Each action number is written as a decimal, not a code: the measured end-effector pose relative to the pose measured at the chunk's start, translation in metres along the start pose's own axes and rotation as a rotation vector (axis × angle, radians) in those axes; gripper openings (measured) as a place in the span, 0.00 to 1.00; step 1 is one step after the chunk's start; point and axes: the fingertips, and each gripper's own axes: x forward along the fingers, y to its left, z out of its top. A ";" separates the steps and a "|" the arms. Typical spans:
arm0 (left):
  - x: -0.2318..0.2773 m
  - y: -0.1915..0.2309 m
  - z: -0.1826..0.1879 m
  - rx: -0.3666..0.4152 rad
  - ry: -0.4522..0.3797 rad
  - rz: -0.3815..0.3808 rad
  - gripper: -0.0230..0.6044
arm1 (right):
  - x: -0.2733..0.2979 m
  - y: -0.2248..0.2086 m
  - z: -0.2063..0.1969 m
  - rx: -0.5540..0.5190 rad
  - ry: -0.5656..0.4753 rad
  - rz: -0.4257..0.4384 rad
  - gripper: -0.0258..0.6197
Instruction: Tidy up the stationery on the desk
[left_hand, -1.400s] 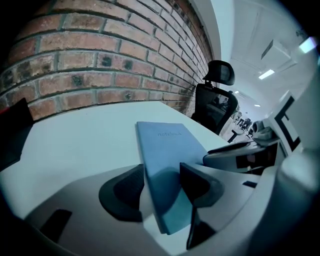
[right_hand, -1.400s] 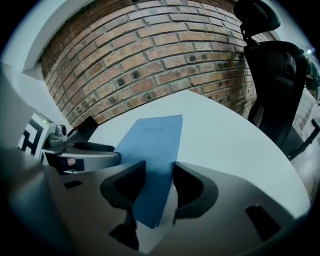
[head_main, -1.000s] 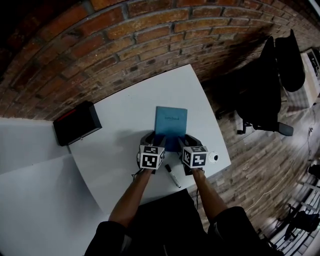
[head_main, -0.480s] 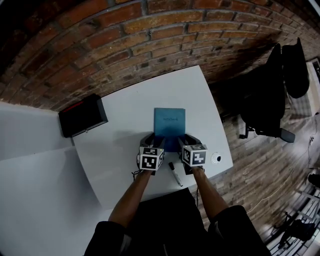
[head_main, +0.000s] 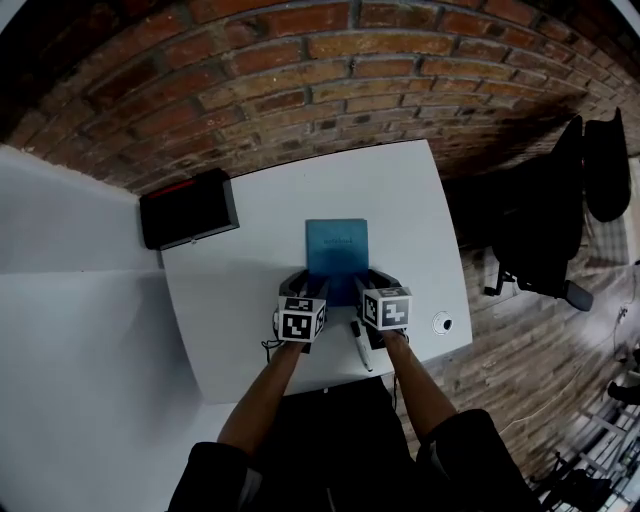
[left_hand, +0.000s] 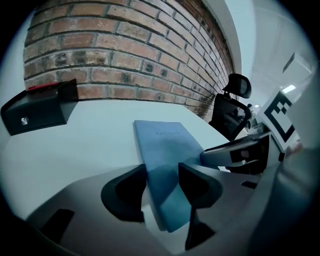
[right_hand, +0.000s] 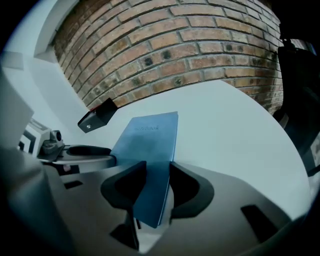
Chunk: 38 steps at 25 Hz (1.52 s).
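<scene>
On the white desk (head_main: 250, 290) lies a blue notebook (head_main: 336, 240), near the middle and a little toward the person. Its long sides point away from the person, toward the brick wall (head_main: 330, 70). Its far end rests on the desk. I cannot tell if the near end is lifted.

Both grippers are at the near end of the notebook, side by side. The left gripper (head_main: 308, 285) is closed on the near left corner. In the left gripper view the blue cover fills the space between the two dark jaws, and the corner sticks out past them toward the camera. The right gripper (head_main: 368, 285) is closed on the near right corner. In the right gripper view its jaws sit close together with the notebook's edge between them.

A marker pen (head_main: 359, 347) lies on the desk just beside the right gripper, close to the desk's near edge. A small round thing (head_main: 441, 323) sits near the desk's right corner; it is too small to name. A black box (head_main: 190, 208) with a red strip sits at the far left corner of the desk, against the wall. A black chair (head_main: 545, 230) stands on the floor to the right, apart from the desk.
</scene>
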 end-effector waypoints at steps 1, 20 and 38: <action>-0.003 0.003 -0.002 -0.008 -0.002 0.007 0.38 | 0.001 0.005 0.000 -0.011 0.007 0.005 0.29; -0.059 0.047 -0.049 -0.105 -0.021 0.109 0.38 | 0.017 0.076 -0.030 -0.119 0.117 0.070 0.29; -0.116 0.080 -0.104 -0.167 -0.021 0.189 0.38 | 0.014 0.145 -0.079 -0.209 0.172 0.128 0.29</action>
